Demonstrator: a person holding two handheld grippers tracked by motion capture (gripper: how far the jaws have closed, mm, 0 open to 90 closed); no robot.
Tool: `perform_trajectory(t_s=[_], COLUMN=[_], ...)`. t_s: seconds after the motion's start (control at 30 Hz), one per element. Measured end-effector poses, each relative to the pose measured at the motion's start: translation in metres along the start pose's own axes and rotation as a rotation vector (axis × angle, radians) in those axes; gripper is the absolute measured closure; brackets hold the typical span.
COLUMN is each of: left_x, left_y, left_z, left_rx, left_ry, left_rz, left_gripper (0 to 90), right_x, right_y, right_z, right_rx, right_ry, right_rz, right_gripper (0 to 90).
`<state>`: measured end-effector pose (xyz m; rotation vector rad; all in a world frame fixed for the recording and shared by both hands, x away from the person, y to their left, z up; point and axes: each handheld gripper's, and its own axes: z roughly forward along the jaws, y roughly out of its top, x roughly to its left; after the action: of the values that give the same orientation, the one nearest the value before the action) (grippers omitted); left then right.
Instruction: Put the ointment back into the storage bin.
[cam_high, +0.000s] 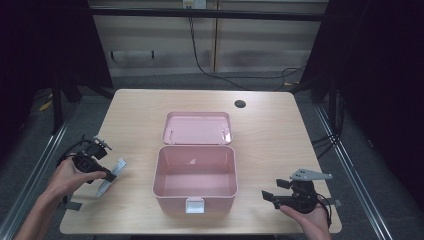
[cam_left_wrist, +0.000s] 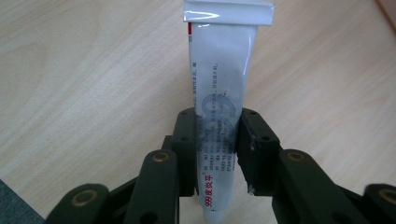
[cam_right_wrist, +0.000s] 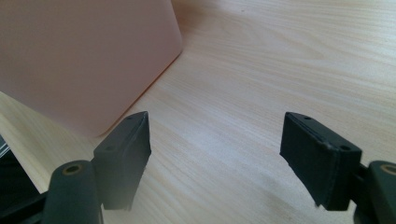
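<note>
Gripping the tube (cam_left_wrist: 219, 107) now: left gripper (cam_left_wrist: 217, 154) has both jaws pressed on the tube's lower body, cap end pointing back toward the hand, crimped end pointing away. Tube is white with printed text, soft-walled by the look of it.

Landmark = pink box (cam_high: 195, 172), lid (cam_high: 197, 127) swung fully open and lying flat on the table (cam_high: 270, 130) behind it. Inside of the box looks empty.

- Tube (cam_high: 111, 175): left of the box, well apart from its wall, at table level. Can't tell from the high view whether it's lifted clear or touching the wood.
- Left gripper (cam_high: 112, 176): left of the box, same spot, closed around the tube.
- Right gripper (cam_high: 270, 196): right of the box, near its front right corner, jaws spread wide, nothing between them. In the right gripper view the box wall (cam_right_wrist: 84, 56) sits just ahead and to one side.

Step, as I read it: pick is made, transfer to the box is next.

Next move needs:
- lift enough to clear the box's left rim
- carry right, over the opening
- lower before release so the tube lands flat inside

Risk: squeeze is mid-body on a soft tube, so it could pivot or slip in the jaws during the carry. Right gripper could steady the box if it slides.
</note>
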<state>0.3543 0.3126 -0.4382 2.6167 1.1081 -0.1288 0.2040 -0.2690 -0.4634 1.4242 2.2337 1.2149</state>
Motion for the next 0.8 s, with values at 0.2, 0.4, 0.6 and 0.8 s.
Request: perform_trajectory(t_s=[0.2, 0.4, 0.6, 0.8], left_x=[-0.006, -0.012, -0.017, -0.023], left_y=[0.001, 0.003, 0.006, 0.009], left_z=[-0.01, -0.02, -0.028, -0.035], left_rx=[-0.017, -0.012, -0.024, -0.029], left_ry=[-0.019, -0.034, -0.052, -0.062], left_rz=[0.027, 0.057, 0.081, 0.102], left_gripper=[70.1, 70.1, 70.1, 70.2], right_x=[0.0, -0.001, -0.001, -0.001], right_y=[0.0, 0.0, 0.0, 0.0], right_z=[0.0, -0.001, -0.001, -0.001], right_rx=[-0.001, -0.006, -0.005, -0.004], right_ry=[-0.001, -0.001, -0.001, -0.003], right_rz=[0.002, 0.002, 0.002, 0.005], right_gripper=[24.1, 23.9, 23.8, 23.5])
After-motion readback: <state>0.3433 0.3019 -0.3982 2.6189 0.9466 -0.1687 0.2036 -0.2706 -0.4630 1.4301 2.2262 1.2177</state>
